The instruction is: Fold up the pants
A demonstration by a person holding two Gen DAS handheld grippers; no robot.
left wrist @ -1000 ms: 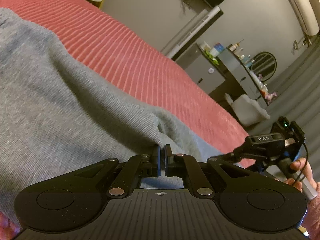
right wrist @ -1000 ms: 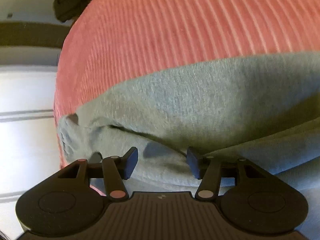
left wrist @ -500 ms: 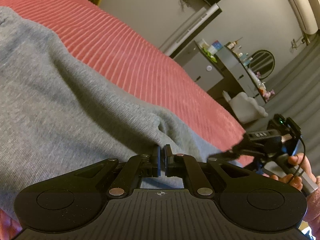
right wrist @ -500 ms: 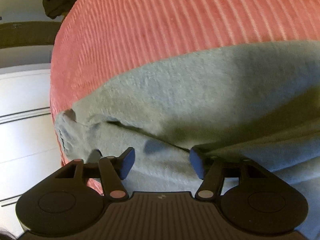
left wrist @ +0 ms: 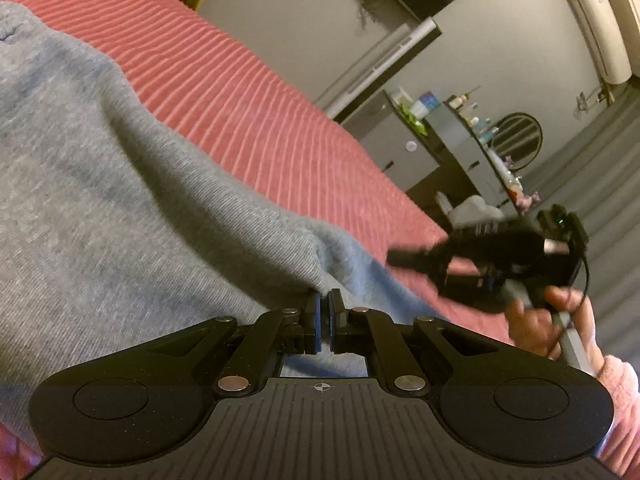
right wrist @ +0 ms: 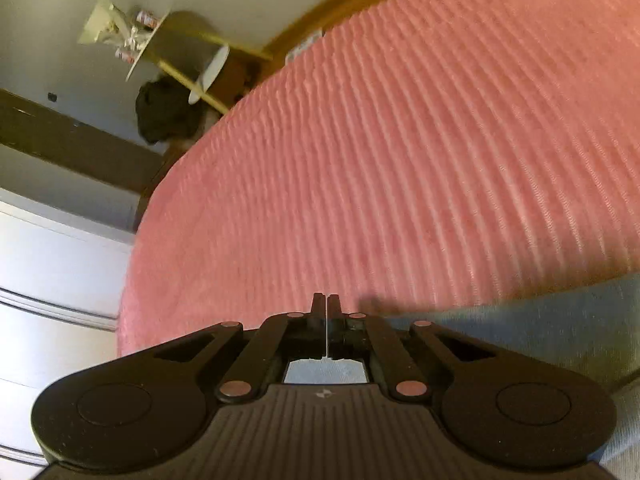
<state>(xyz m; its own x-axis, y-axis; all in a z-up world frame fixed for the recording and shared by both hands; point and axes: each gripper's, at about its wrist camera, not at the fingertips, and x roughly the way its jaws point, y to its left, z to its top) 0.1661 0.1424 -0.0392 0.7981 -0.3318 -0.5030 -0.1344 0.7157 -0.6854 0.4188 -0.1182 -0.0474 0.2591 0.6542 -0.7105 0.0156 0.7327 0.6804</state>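
Note:
The grey pants lie on a pink ribbed bedspread. My left gripper is shut on a fold of the pants at their near edge. My right gripper has its jaws closed, with grey fabric showing behind and beneath them; whether cloth is pinched between them is not clear. The pants show at the lower right of the right wrist view. The right gripper also appears in the left wrist view, blurred, raised above the bed edge, held by a hand.
A dresser with bottles and a round mirror stands beyond the bed. A white wardrobe is left of the bed. A small round side table and a dark bundle stand past the bedspread.
My right gripper has closed its jaws, lifted and tilted up, so its view shows far more bedspread and the room. My left gripper keeps its hold.

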